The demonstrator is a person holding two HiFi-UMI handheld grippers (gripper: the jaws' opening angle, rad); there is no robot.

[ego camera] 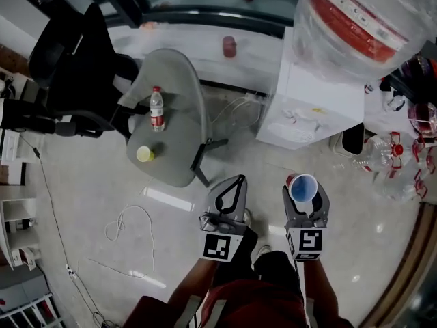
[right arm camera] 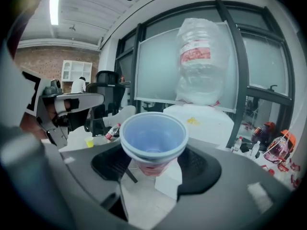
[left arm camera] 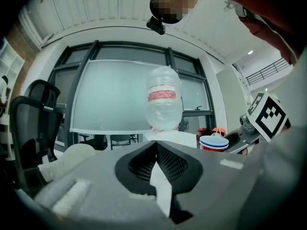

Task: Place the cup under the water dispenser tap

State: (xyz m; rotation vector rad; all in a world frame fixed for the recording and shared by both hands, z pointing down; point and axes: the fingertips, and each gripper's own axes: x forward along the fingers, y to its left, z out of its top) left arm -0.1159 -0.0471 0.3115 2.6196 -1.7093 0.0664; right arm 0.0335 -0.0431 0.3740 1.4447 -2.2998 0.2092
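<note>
Currently the right gripper [ego camera: 304,191] grasps the cup [right arm camera: 153,137] upright between its jaws, blue inside showing, above the floor and well apart from the white water dispenser [ego camera: 317,101]. Beside it, the left gripper [ego camera: 237,182] is clenched on nothing.

Pale glossy floor [ego camera: 89,183], loose white cord [ego camera: 136,206] lying on it, white water dispenser [ego camera: 321,108] standing on it, grey chair [ego camera: 179,142] bearing upright bottle [ego camera: 157,108] and small yellow cup [ego camera: 145,154].
</note>
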